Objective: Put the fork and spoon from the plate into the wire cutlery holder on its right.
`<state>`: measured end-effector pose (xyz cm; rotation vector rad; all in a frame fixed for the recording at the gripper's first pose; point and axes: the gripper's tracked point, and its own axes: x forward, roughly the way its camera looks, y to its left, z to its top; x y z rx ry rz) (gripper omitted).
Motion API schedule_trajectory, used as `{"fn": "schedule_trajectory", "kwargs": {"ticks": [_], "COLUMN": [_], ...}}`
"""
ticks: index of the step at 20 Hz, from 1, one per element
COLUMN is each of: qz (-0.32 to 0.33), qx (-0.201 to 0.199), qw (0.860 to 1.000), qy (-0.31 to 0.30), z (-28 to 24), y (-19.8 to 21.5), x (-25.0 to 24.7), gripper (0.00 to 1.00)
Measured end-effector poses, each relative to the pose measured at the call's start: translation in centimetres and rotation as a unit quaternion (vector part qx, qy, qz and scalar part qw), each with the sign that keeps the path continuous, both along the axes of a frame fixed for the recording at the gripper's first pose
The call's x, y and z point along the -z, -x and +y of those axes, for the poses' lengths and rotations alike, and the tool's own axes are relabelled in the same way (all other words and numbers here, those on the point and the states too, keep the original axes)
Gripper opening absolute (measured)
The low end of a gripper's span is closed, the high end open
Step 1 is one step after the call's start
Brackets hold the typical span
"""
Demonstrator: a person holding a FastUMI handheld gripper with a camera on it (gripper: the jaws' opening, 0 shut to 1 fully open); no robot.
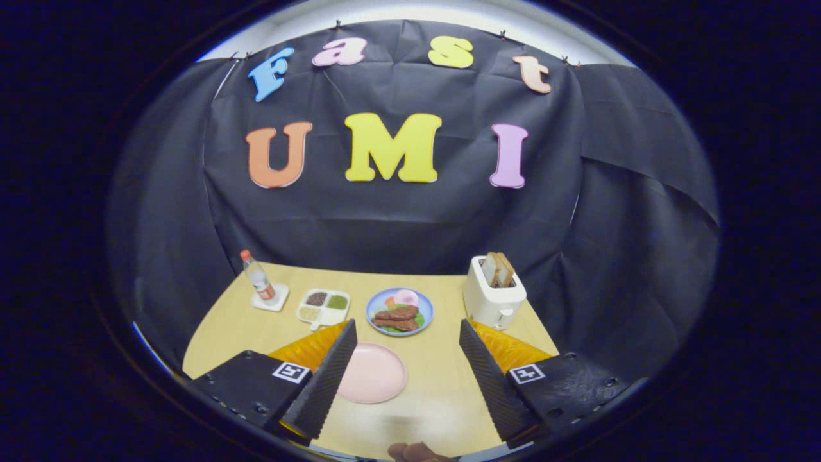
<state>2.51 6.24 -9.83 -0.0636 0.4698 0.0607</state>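
Observation:
My gripper (pixel 406 327) is held above the near part of a light wooden table (pixel 442 391), with its fingers spread wide and nothing between them. A round pink plate (pixel 375 372) lies on the table between the fingers, close to the left one, which covers its left rim. The part of the plate that I can see is bare.
Beyond the fingertips sits a blue plate of food (pixel 399 311). A white toaster (pixel 492 298) holding bread slices stands at the back right. A white divided dish (pixel 322 307) and a bottle (pixel 258 276) on a coaster are at the back left. A small brown object (pixel 417 452) lies at the near table edge.

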Motion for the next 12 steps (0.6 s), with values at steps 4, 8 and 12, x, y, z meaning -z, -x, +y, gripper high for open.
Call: {"fn": "schedule_trajectory", "kwargs": {"ticks": [4, 8, 12], "qz": [-0.104, -0.194, -0.215], "qx": [0.002, -0.007, -0.005], "qw": [0.994, 0.981, 0.976], "qy": [0.008, 0.023, 0.017], "z": [1.4, 2.9, 3.0], "y": [1.7, 4.1, 5.3], "x": [-5.2, -9.2, -10.1], "gripper": [0.97, 0.96, 0.96]}}
